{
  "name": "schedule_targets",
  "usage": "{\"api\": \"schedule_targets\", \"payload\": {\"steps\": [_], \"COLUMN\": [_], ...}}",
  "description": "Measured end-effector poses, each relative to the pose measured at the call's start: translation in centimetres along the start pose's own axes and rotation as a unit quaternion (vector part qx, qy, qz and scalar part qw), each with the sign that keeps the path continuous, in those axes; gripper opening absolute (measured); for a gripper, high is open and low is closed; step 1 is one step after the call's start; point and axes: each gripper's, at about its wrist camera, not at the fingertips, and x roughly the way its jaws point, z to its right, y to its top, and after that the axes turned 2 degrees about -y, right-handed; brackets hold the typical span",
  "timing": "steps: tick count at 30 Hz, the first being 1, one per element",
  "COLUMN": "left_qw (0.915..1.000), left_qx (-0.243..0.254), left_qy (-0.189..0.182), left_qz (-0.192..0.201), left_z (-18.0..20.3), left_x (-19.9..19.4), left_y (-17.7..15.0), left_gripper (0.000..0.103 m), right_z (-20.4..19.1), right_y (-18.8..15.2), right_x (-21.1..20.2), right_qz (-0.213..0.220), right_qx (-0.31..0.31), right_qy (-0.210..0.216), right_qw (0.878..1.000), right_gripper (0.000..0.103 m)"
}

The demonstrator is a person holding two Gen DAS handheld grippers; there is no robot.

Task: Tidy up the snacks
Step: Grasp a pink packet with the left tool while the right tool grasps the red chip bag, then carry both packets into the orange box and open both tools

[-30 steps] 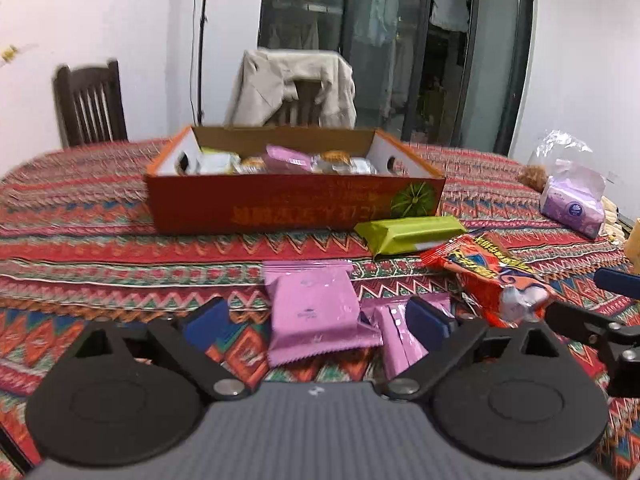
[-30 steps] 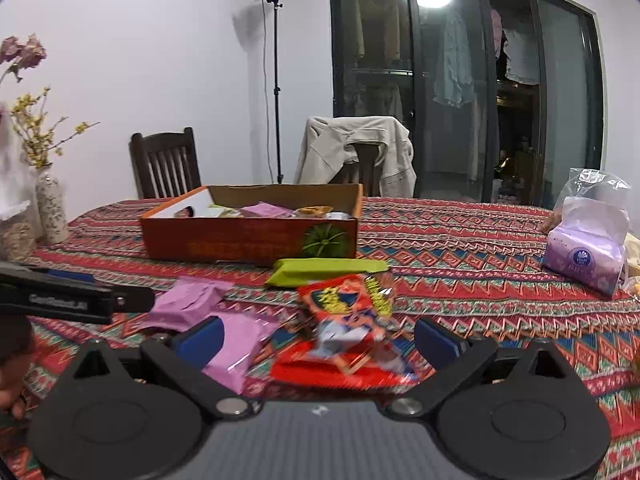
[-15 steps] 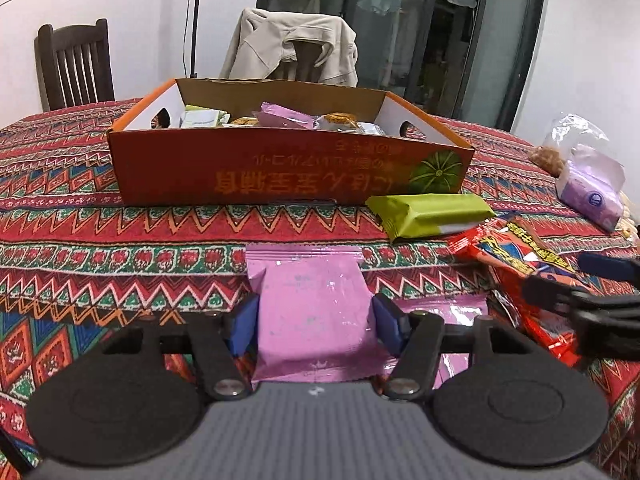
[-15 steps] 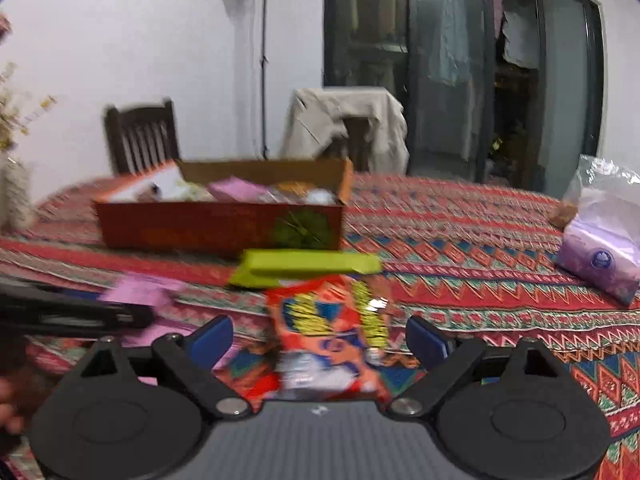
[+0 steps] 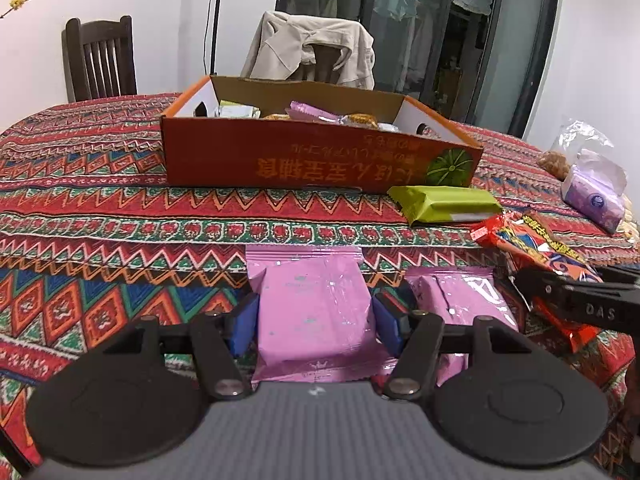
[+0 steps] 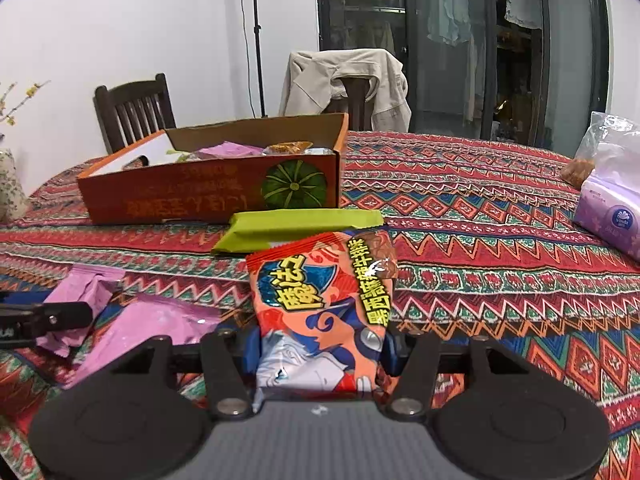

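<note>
My left gripper (image 5: 314,322) is shut on a pink snack packet (image 5: 312,300) lying on the patterned tablecloth, its blue pads pressing both sides. A second pink packet (image 5: 456,300) lies just right of it. My right gripper (image 6: 320,346) is closing its jaws on a red snack packet (image 6: 320,300), and the pads touch its edges. A green packet (image 6: 296,228) rests behind that, against the orange cardboard box (image 6: 200,196), which holds several snacks. In the left wrist view the same box (image 5: 304,164) stands straight ahead, and a right gripper finger (image 5: 568,296) crosses the red packet (image 5: 532,240).
A purple tissue pack (image 6: 612,216) and a clear plastic bag (image 5: 580,148) sit at the table's right side. A vase (image 6: 10,188) stands at the left edge. A wooden chair (image 6: 132,108) and a chair draped with a jacket (image 6: 348,80) stand behind the table.
The left gripper closed from wide open onto the pink packet and has held it since. The right gripper moved in over the red packet and its jaws narrowed around it.
</note>
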Motion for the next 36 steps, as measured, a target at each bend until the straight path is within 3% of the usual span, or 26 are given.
{"api": "schedule_targets", "payload": {"steps": [5, 12, 16, 25, 31, 36], "left_qw": [0.9999, 0.9997, 0.9997, 0.9997, 0.9995, 0.9965], "left_qx": [0.006, 0.008, 0.015, 0.014, 0.001, 0.015], "left_qy": [0.001, -0.015, -0.006, -0.005, -0.022, -0.05], "left_qz": [0.009, 0.016, 0.02, 0.019, 0.025, 0.066], "left_z": [0.0, 0.5, 1.1, 1.0, -0.4, -2.4], "left_x": [-3.1, -7.9, -8.2, -8.1, -7.8, -7.7], "left_y": [-1.3, -3.5, -3.9, -4.3, -2.1, 4.1], "left_gripper": [0.062, 0.062, 0.062, 0.062, 0.062, 0.062], "right_z": [-0.5, -1.7, -1.7, -1.6, -1.3, -0.4], "right_y": [-1.3, -6.0, -7.7, -7.0, -6.1, -2.3], "right_x": [-3.8, -9.6, -10.5, -11.1, -10.4, -10.2], "right_qz": [0.012, -0.001, -0.009, 0.009, 0.009, 0.037], "right_qx": [-0.012, 0.0, 0.013, 0.01, 0.01, 0.005], "right_qy": [0.013, 0.052, 0.054, 0.052, 0.046, 0.06], "right_qw": [1.0, 0.999, 0.998, 0.999, 0.999, 0.997], "right_gripper": [0.054, 0.054, 0.054, 0.054, 0.054, 0.054]}}
